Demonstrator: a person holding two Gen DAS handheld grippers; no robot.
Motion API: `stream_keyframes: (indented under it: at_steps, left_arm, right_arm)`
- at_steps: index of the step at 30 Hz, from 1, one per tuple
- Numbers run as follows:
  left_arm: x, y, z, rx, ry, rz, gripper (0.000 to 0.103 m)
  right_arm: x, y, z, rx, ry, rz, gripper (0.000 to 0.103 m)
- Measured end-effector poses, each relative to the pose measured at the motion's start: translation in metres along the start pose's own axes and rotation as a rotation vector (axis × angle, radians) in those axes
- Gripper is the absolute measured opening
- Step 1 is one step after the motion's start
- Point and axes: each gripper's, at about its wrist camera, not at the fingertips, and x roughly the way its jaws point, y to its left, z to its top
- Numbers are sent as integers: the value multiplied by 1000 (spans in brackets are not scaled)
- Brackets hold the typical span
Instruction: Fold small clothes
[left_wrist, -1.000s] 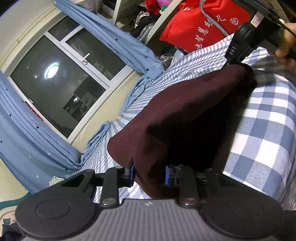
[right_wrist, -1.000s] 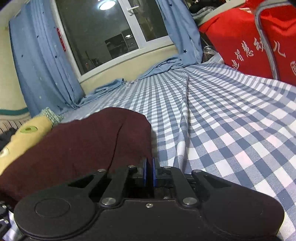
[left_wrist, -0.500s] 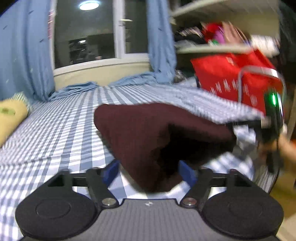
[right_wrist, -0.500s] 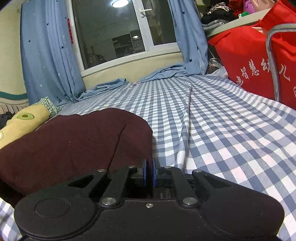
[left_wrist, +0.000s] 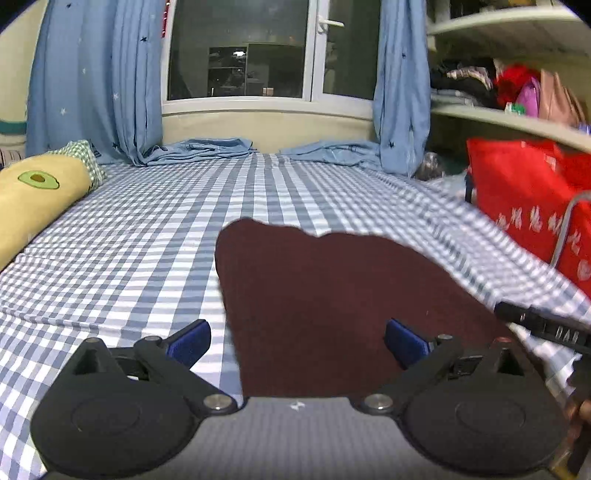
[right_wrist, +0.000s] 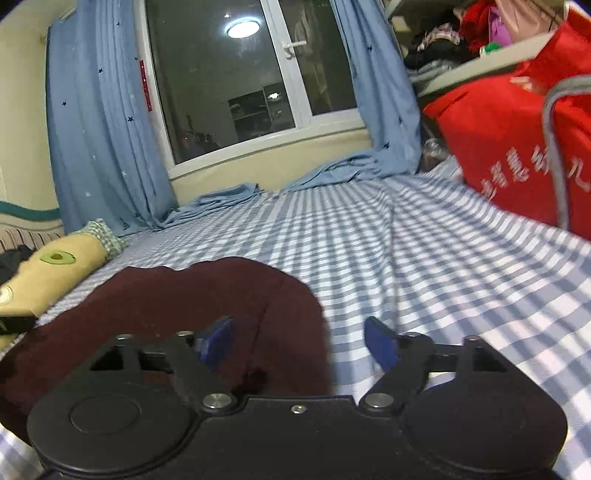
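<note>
A dark maroon garment (left_wrist: 332, 295) lies folded on the blue-and-white checked bedsheet (left_wrist: 147, 240). My left gripper (left_wrist: 297, 343) is open, its blue pads either side of the garment's near edge, gripping nothing. My right gripper (right_wrist: 299, 343) is open too, with the garment's (right_wrist: 184, 302) right edge between its blue pads (right_wrist: 380, 347), not gripped. A black part of the right gripper (left_wrist: 546, 326) shows at the far right of the left wrist view, beside the garment.
A yellow avocado-print pillow (left_wrist: 33, 192) lies at the left of the bed. A red bag (left_wrist: 528, 199) stands at the right edge, below cluttered shelves (left_wrist: 498, 88). Blue curtains (left_wrist: 92, 74) and a window (left_wrist: 240, 51) are at the far end.
Both grippers have opened and let go of the maroon garment, which now lies flat on the sheet. The left gripper swung round to face the window.
</note>
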Motion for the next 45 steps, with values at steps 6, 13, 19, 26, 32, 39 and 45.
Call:
stream_keyframes:
  at_steps: [6,13,19,26,32,39,45]
  left_arm:
    - [19,3,-25,-38,36,-20,103]
    - [26,11,-59,-63,0,-31,103]
    - [22,12,-69,-90,-33,-26,103]
    - [23,13,-66,-86,-9,-31,103]
    - [24,14,-67,-107,2,-34,103]
    - [25,16,-64,-151,30,-36,103]
    - [26,16,-63,-159,36,-42,103]
  right_arm:
    - [23,-10,-28,10,100,-15,96]
    - [27,-7,-33,12,119,-35,101]
    - [26,-8,-35,15,111,-36,101]
    - [26,-8,-35,18,107,-37,102]
    - [24,-7,-35,16,102,-45,102]
    - [23,-6,-35,15,100,-49,102]
    - [21,-6,-35,18,92,-50,102]
